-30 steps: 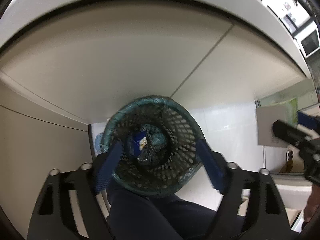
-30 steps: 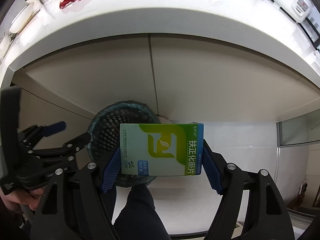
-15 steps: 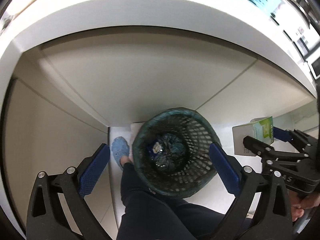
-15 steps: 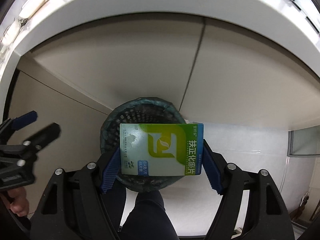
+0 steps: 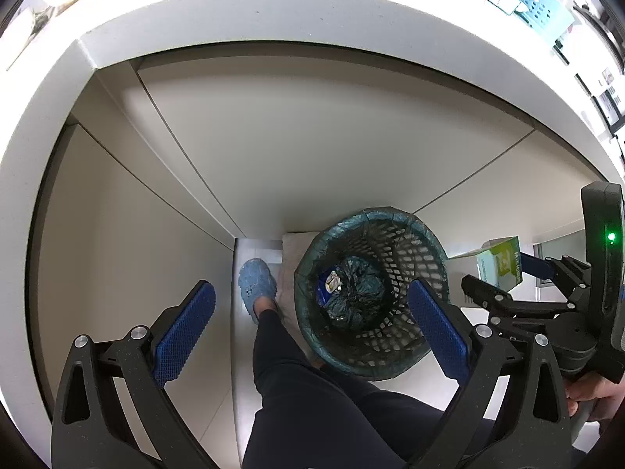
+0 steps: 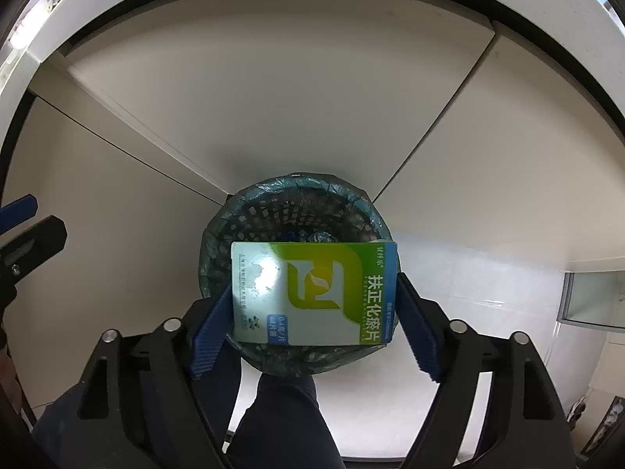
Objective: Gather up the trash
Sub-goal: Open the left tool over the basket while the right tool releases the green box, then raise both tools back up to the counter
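The right hand-held gripper [image 6: 312, 312] is opening, apparently releasing the box [image 6: 312, 293].

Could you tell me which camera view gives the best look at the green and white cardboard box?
The right wrist view: the green and white cardboard box fills the centre, printed face readable, between the opening jaws of the right gripper, above the lined mesh wastebasket. The left wrist view shows only a small part of it at the right.

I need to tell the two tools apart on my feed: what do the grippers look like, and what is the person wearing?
Both the left gripper and right gripper look alike: black speckled frames with silver bolts and ribbed blue finger pads. The right one's body shows a green light. The person wears dark navy trousers and a light blue shoe.
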`<state>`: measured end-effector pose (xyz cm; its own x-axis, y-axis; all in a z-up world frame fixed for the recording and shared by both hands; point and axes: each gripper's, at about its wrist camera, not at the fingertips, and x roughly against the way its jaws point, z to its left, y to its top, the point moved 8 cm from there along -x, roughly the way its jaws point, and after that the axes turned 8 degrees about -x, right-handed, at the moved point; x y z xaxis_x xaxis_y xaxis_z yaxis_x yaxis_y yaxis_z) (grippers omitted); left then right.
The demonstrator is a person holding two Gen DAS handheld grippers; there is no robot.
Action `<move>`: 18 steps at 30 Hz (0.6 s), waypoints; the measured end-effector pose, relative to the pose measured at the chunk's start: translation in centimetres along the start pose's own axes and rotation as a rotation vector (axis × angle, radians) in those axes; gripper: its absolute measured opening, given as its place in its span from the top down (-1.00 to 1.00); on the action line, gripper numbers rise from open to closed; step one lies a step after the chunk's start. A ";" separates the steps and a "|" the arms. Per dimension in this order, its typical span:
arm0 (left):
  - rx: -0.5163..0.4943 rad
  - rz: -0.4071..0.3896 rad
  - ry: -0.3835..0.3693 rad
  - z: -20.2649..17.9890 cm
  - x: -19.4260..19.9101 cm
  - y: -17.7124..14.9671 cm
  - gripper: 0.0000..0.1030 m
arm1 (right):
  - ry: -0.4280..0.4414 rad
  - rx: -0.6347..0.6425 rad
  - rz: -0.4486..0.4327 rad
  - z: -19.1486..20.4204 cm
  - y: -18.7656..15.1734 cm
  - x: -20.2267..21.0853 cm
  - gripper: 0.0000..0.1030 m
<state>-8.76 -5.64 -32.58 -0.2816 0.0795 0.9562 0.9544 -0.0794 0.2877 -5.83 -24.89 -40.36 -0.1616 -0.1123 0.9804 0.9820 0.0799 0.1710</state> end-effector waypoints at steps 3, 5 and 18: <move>0.003 0.004 -0.008 -0.1 0.0 0.1 -0.88 | 0.006 0.000 0.006 0.0 -0.1 -0.1 -0.63; 0.011 0.005 -0.017 0.0 0.2 0.3 -0.88 | -0.005 0.007 0.003 -0.1 -0.1 0.0 -0.69; 0.019 -0.085 -0.054 -1.3 5.3 4.3 -0.88 | -0.030 -0.055 -0.142 -2.6 3.7 8.6 -0.85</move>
<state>-6.25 -6.83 -26.21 -0.3566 0.1385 0.9239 0.9291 -0.0515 0.3663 -3.37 -28.15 -31.53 -0.3014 -0.0888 0.9494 0.9528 0.0108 0.3035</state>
